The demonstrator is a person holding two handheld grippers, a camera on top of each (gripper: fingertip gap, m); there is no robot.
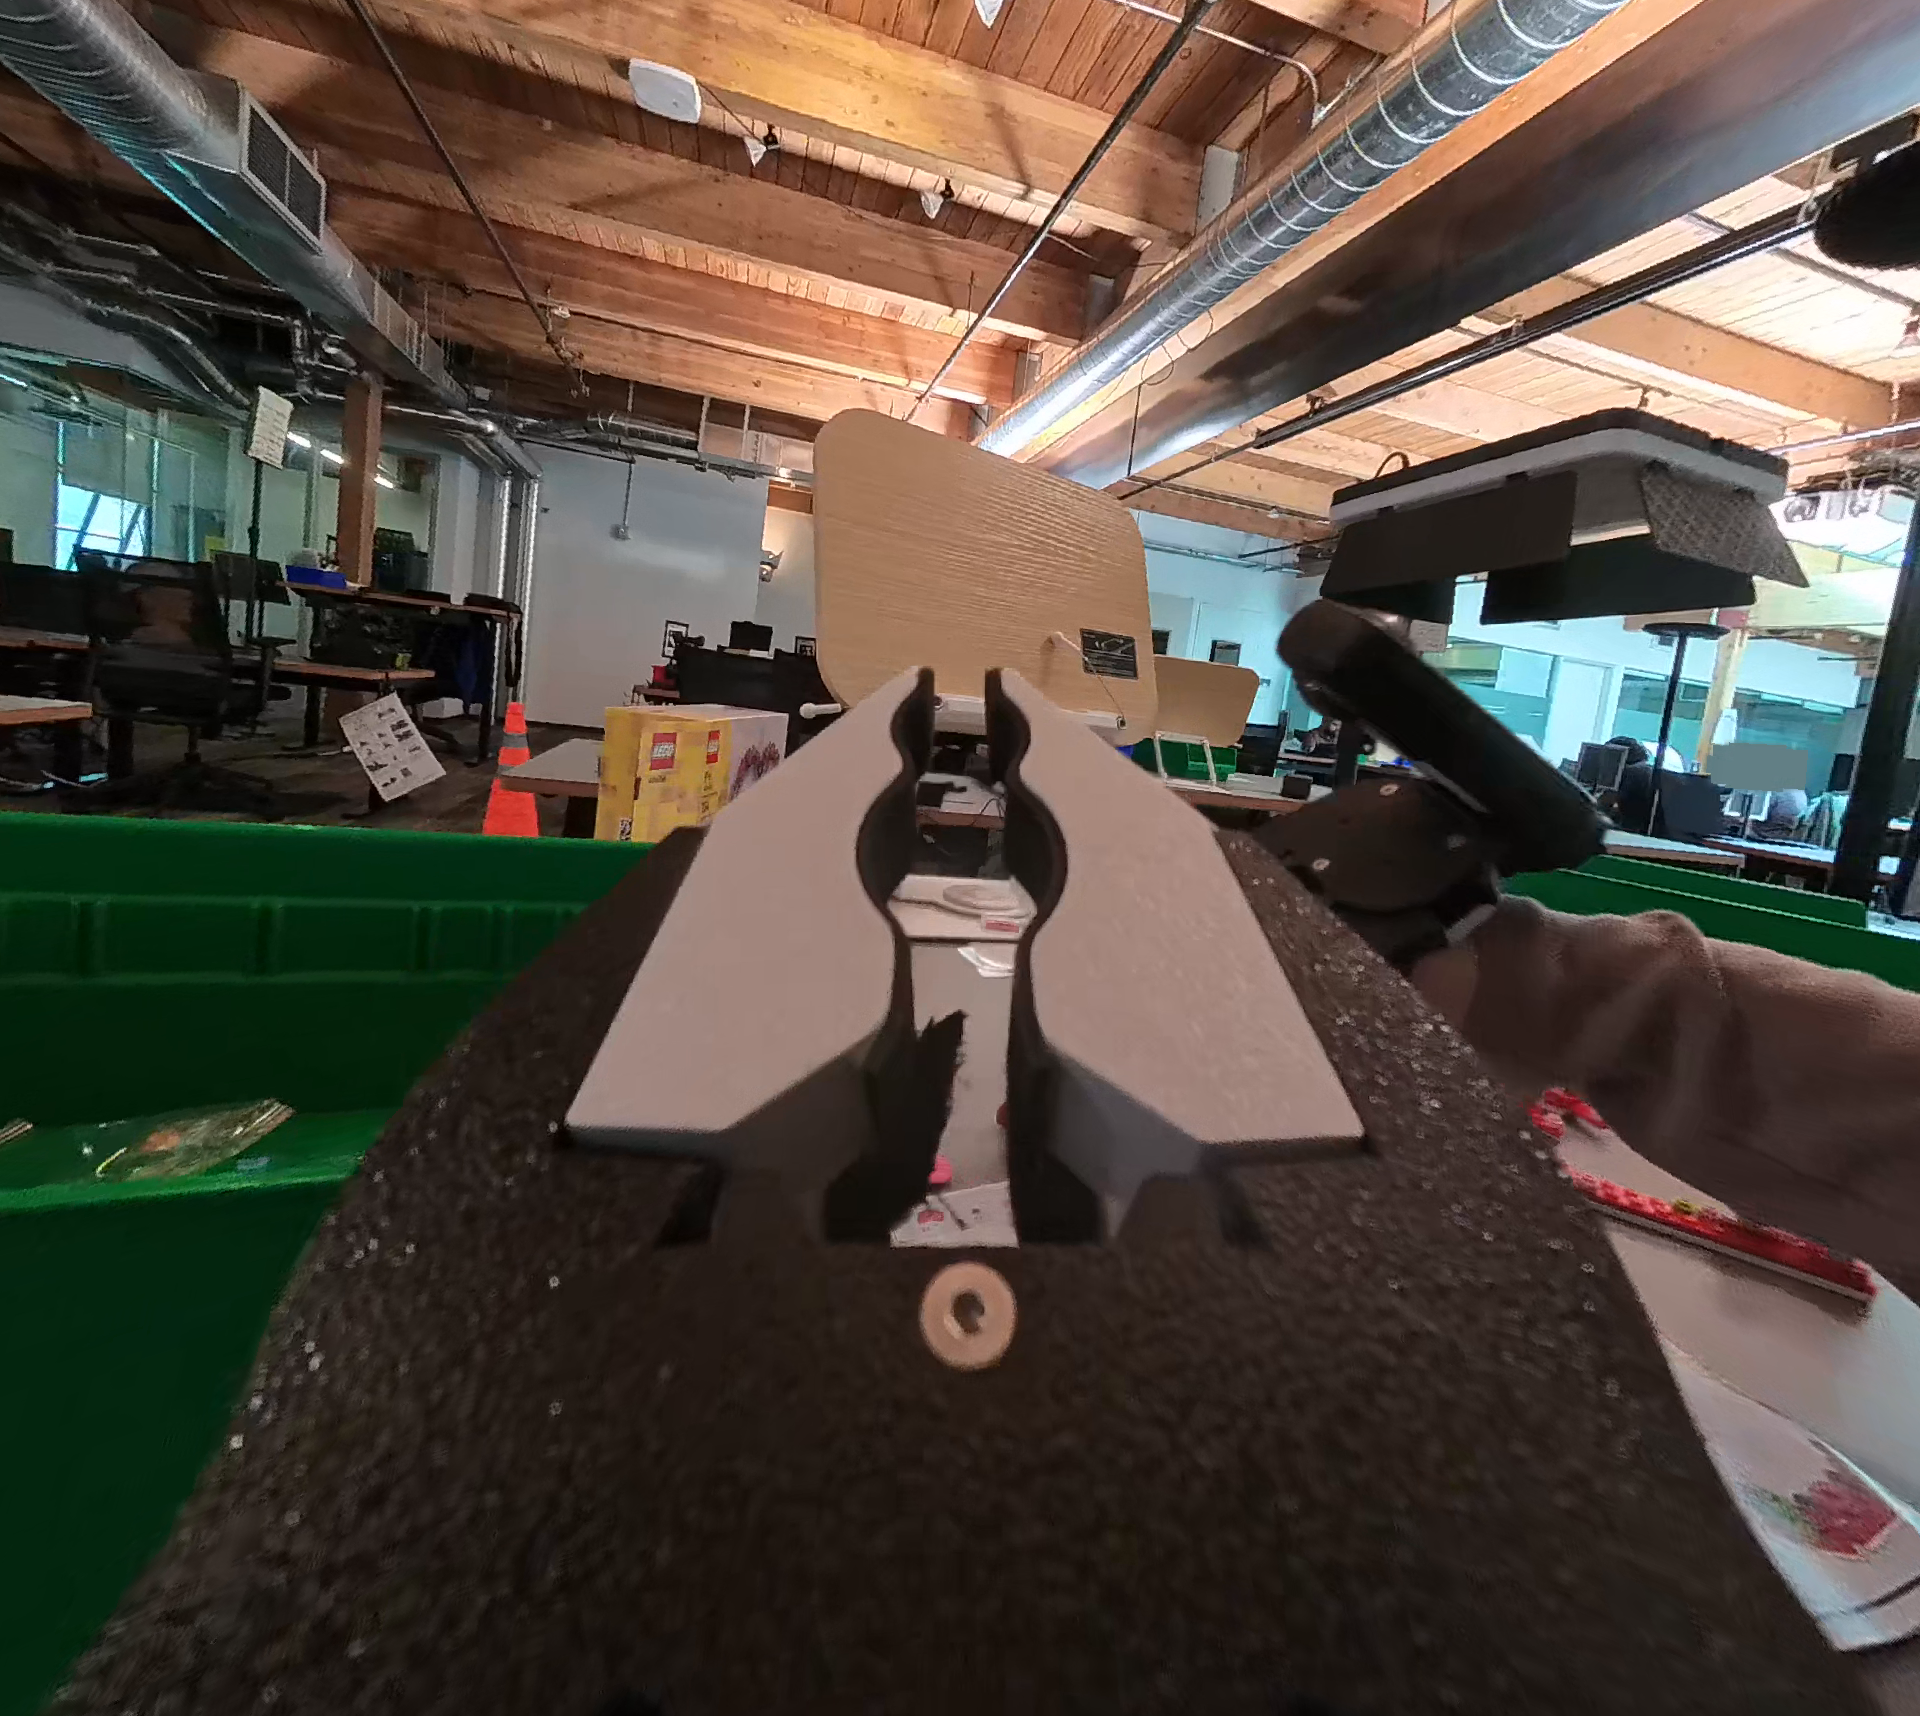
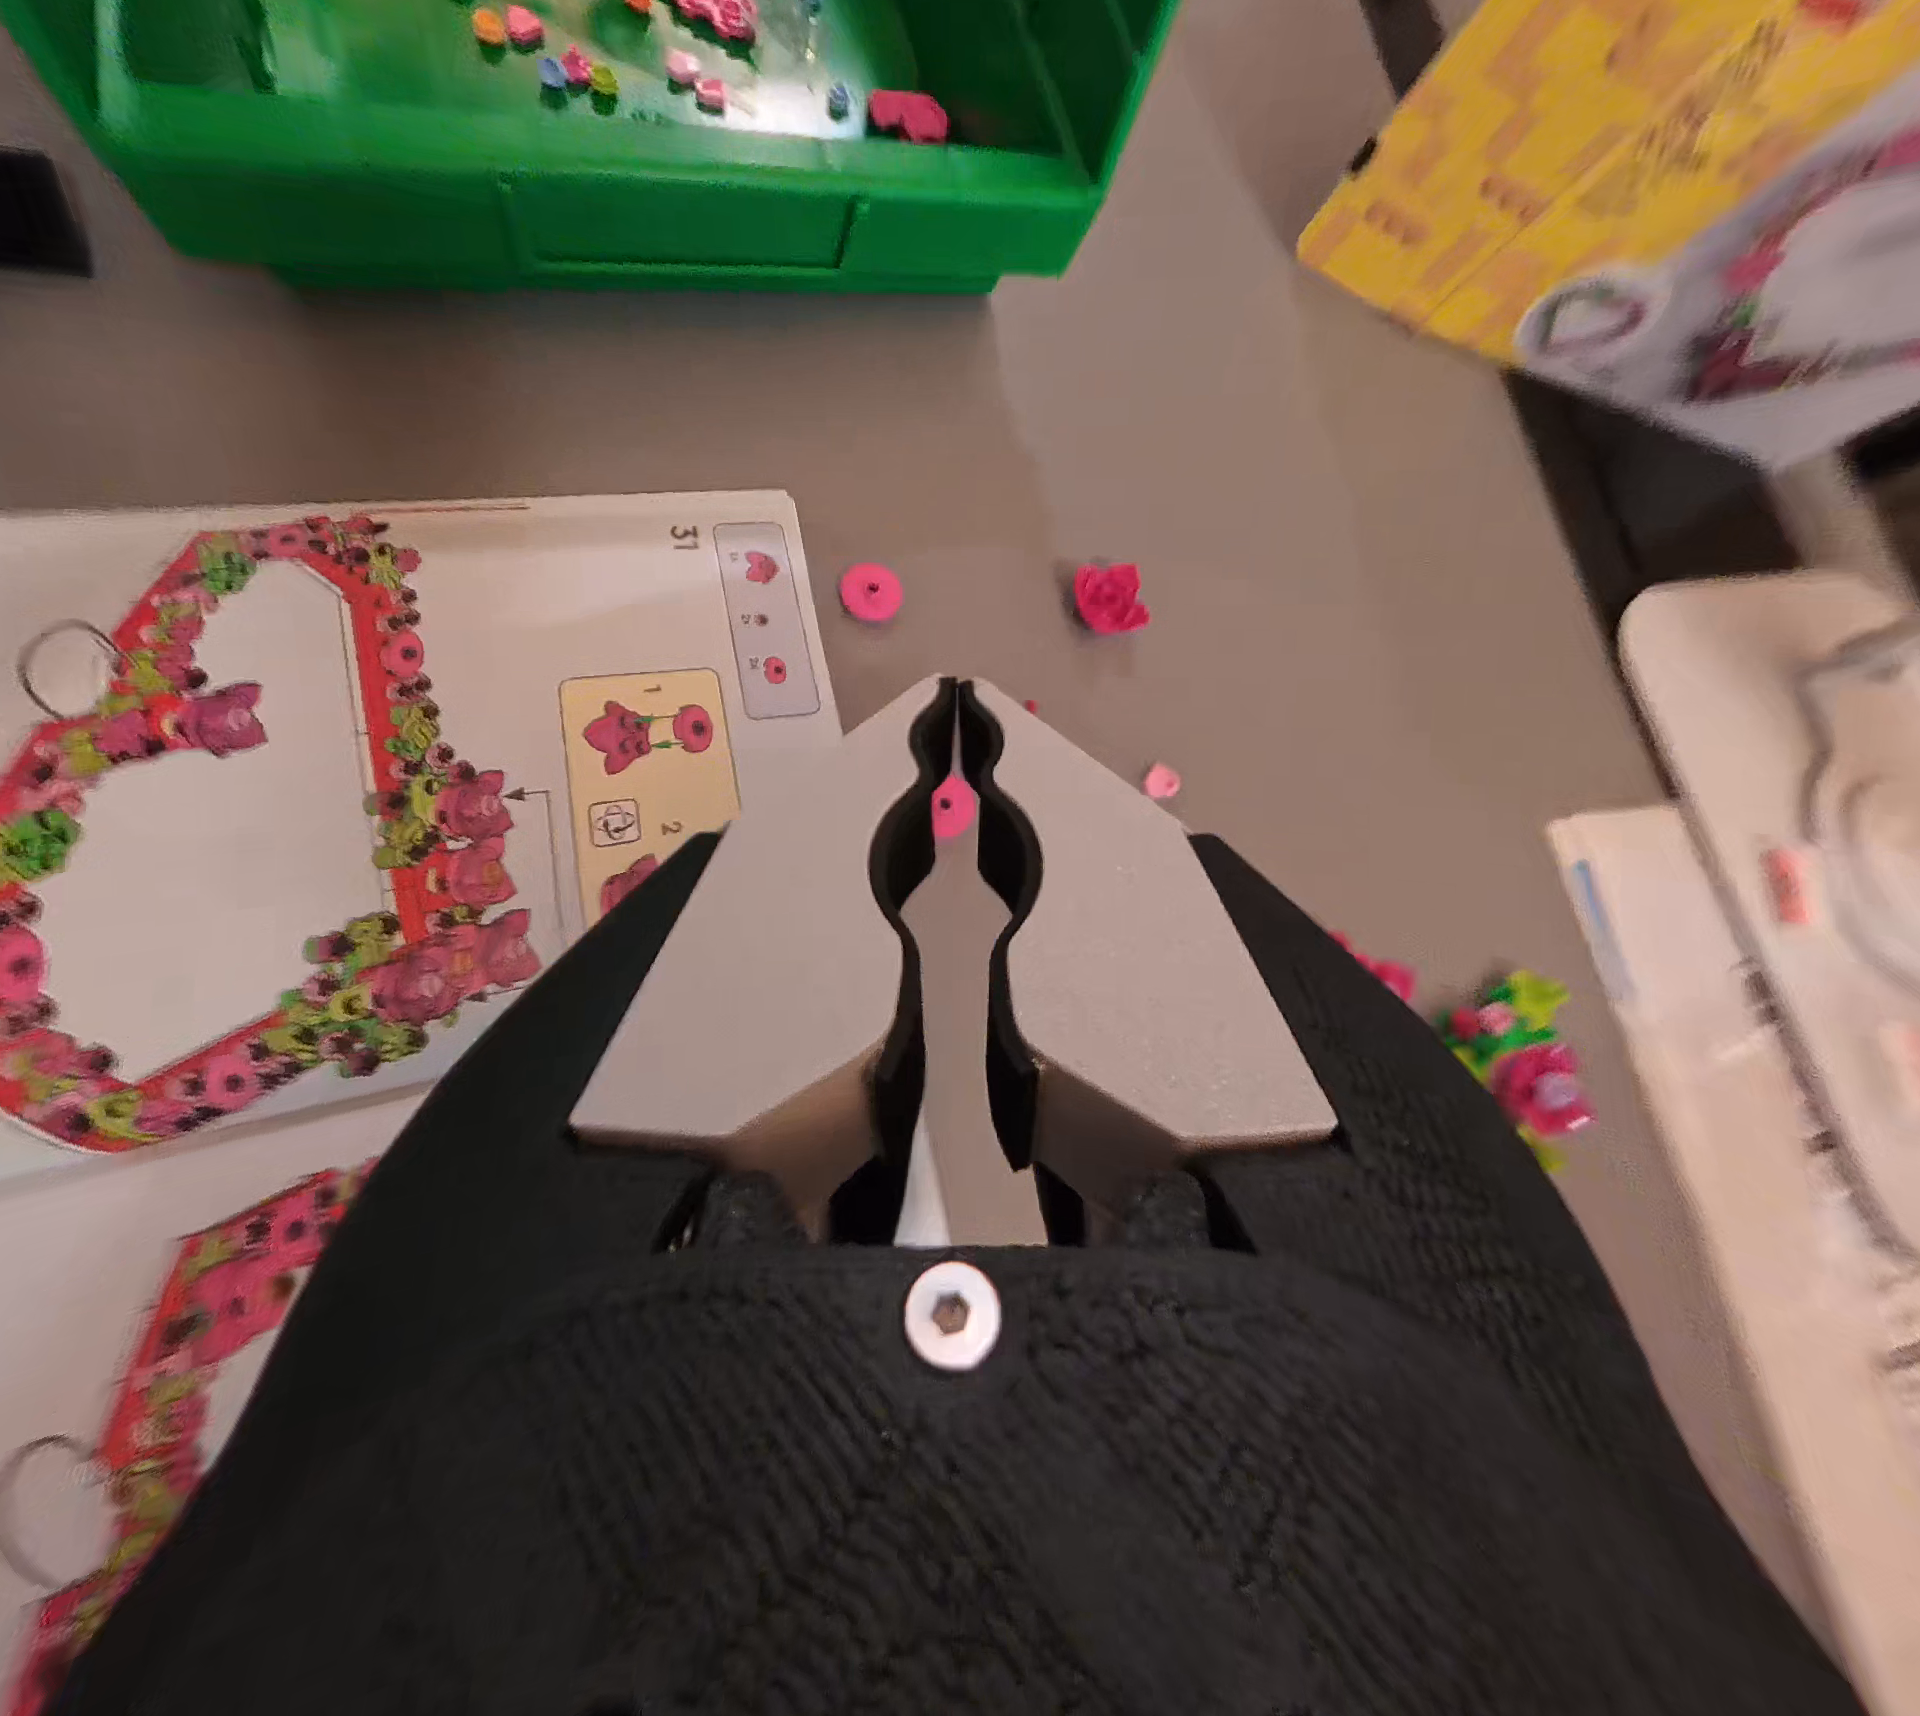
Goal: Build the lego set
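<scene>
Right gripper closed beside instruction booklet, yellow branded box nearby.

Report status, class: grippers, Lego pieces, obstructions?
Left gripper slightly open, empty, raised. Right gripper shut on a pink round piece. Pink flower loose on table; nothing blocking.

The left gripper is tilted up toward the room, its fingers parted by a narrow gap with nothing between them. The right gripper points down at the table, fingertips nearly meeting. Off to the left gripper's right, a brown sleeve reaches forward
</scene>
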